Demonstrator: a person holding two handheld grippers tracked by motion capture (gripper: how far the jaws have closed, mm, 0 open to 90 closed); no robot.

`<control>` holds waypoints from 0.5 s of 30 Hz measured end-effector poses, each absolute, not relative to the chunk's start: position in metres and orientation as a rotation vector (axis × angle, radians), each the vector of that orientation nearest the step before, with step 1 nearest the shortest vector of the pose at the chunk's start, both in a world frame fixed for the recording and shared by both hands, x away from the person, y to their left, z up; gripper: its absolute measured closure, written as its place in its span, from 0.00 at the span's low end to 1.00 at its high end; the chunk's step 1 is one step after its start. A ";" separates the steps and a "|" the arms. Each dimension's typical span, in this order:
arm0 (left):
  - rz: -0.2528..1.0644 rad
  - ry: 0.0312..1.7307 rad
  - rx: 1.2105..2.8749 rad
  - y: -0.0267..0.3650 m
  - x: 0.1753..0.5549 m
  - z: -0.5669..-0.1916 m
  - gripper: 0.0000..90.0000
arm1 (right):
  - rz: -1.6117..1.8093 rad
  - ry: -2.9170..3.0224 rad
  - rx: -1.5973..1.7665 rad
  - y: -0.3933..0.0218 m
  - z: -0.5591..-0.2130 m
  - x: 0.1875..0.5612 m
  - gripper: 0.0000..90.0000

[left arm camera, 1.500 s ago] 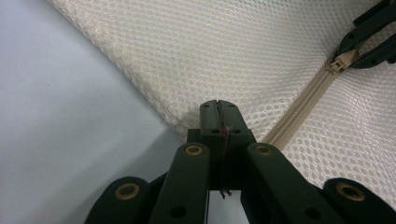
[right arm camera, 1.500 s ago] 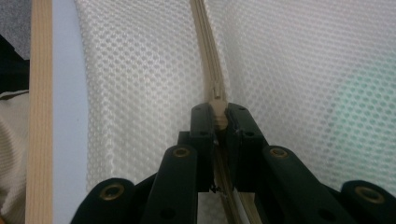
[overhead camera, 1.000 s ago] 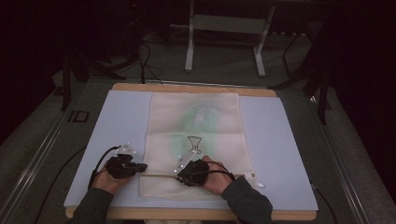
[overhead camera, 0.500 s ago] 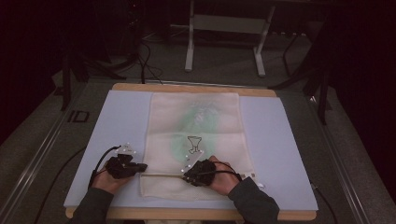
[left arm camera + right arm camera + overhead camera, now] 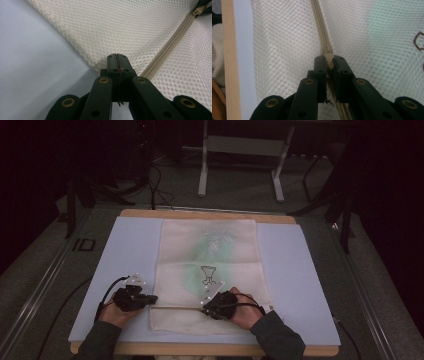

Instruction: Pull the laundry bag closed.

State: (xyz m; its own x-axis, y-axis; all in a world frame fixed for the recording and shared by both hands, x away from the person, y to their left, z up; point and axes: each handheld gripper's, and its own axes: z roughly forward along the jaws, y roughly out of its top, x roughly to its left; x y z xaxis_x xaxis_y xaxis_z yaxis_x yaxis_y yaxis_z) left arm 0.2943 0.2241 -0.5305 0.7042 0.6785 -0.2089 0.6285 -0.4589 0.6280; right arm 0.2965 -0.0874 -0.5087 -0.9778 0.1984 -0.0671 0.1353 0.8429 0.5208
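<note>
I see a cream mesh laundry bag (image 5: pixel 210 270) lying flat on the pale blue mat (image 5: pixel 300 270), centred, long side running away from me. Something green shows through the mesh around the middle, and a small dark drawn motif (image 5: pixel 207 274) sits on it. The mat covers a wooden table (image 5: pixel 210 213) whose edge shows at the far side.

My left gripper (image 5: pixel 150 299) is at the bag's near-left edge. In the left gripper view its jaws are pressed together, clenched on the bag's corner seam where the mesh meets the mat; a thin bit of material sticks out between the pads. The beige zipper (image 5: pixel 170 47) runs diagonally away from just right of the jaws toward the upper right.

My right gripper (image 5: pixel 206 306) is over the bag's near part, right of centre, on the zipper line. In the right gripper view the jaws are pinched on the beige zipper slider (image 5: pixel 328 60), with the pull sitting between the two pads and both touching it. The zipper tape continues straight ahead beyond the slider, looking closed there. The mat strip and wooden table edge sit at that view's left.

From the high view both hands rest low on the near part of the mat, with a thin straight zipper line running between the two grippers.
</note>
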 end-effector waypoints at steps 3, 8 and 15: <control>0.090 0.993 2.207 0.224 0.294 -0.530 1.00 | 0.802 2.900 0.278 -0.093 -0.508 0.296 0.91; 0.091 0.993 2.207 0.224 0.294 -0.531 1.00 | 0.801 2.898 0.277 -0.097 -0.508 0.297 0.91; 0.092 0.993 2.207 0.224 0.294 -0.531 1.00 | 0.797 2.895 0.294 -0.106 -0.508 0.296 0.91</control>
State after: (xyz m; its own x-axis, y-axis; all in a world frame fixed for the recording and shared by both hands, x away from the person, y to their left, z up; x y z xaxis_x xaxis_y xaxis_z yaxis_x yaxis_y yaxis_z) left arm 0.2942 0.2241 -0.5305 0.7028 0.6797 -0.2099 0.6298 -0.4573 0.6279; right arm 0.2961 -0.1063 -0.5075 -0.9734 0.2188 -0.0674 0.1534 0.8420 0.5172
